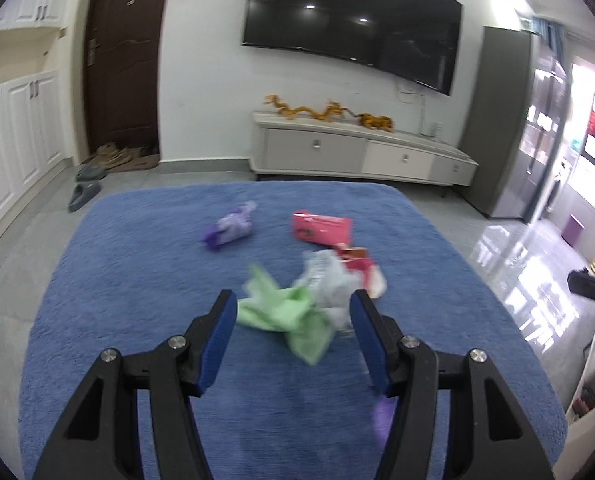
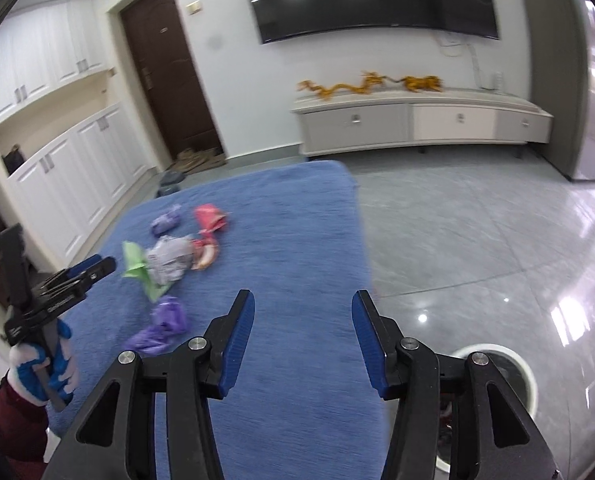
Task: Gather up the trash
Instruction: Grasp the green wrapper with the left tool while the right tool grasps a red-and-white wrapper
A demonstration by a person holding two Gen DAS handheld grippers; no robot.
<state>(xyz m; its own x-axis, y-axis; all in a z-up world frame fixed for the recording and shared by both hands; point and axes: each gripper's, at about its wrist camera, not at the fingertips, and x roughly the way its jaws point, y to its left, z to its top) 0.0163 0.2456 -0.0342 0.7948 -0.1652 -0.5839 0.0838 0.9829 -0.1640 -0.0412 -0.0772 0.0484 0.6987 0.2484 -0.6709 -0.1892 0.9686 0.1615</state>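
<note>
1. Blue-covered bench in a living room, white bin on the tiled floor at its right edge.
2. Left gripper half open, empty, aimed at the green wrapper; grey crumpled wrapper touches it. Risk: pads pinch both, or snag the pile cover.
3. Right gripper half open, empty, over bare cover near the bin.
4. Purple wrapper lies near the bench's front; a sweeping hand could knock it off.
5. Pink packet and lilac packet sit farther back.

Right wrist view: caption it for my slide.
Open right gripper over the blue mat, wrappers scattered left, white bin on the floor.
</note>
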